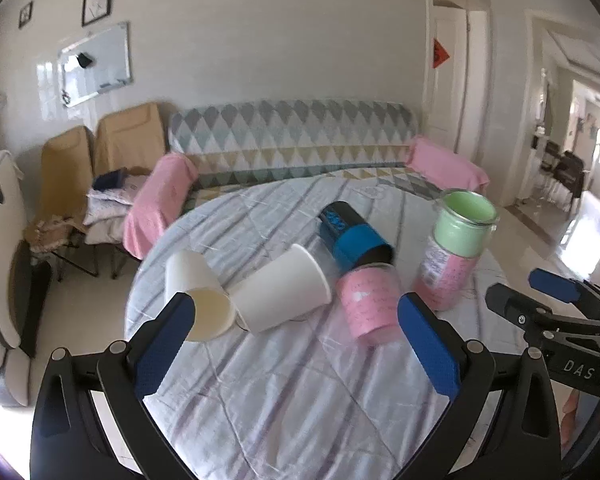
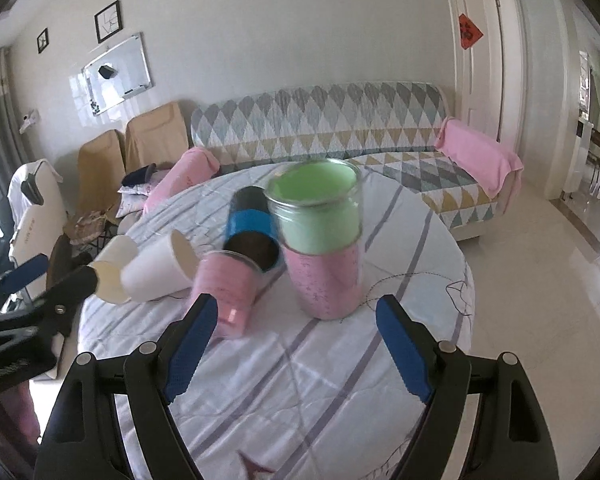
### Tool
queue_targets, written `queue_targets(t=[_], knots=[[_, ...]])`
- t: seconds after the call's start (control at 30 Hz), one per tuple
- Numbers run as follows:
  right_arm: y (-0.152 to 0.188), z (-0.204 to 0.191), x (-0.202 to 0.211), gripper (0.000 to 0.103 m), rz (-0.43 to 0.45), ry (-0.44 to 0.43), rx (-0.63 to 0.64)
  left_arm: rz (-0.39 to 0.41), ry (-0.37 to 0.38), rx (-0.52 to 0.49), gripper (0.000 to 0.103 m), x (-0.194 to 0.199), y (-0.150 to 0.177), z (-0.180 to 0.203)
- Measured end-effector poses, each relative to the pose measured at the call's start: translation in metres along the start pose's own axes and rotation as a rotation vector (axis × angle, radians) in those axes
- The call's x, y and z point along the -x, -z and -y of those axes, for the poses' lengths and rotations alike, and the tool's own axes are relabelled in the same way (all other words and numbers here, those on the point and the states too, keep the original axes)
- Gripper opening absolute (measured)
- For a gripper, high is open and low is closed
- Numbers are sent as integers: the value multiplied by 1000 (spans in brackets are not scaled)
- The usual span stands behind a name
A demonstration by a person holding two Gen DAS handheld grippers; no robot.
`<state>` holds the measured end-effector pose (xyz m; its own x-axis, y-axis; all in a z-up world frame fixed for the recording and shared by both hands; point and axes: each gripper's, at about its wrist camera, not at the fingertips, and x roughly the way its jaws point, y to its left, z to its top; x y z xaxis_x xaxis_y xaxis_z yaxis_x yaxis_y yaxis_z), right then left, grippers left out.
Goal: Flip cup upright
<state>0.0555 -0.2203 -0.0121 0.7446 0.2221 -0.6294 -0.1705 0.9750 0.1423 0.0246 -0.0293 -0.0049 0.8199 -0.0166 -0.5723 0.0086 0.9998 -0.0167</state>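
Observation:
Several cups lie on their sides on a round table covered with a striped cloth: two white paper cups, a blue-and-black cup and a pink cup. A green cup stands stacked on an upright pink cup. My left gripper is open and empty, just short of the white cups. My right gripper is open and empty in front of the stacked cups and the lying pink cup. It also shows at the right of the left wrist view.
A patterned sofa with pink cushions stands behind the table. Folding chairs with piled cloth are at the left. The table edge curves away on the right above a glossy floor.

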Motion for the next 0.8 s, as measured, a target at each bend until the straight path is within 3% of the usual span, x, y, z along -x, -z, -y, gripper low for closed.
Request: queue_targets(t=[0.63,0.8], knots=[[-3,-32,27,83,44,-24,41,65,-46,4,103,26,2,-13],[-3,-39,38,83,125,-8,77,101,-46,14,103,34,3,-16]])
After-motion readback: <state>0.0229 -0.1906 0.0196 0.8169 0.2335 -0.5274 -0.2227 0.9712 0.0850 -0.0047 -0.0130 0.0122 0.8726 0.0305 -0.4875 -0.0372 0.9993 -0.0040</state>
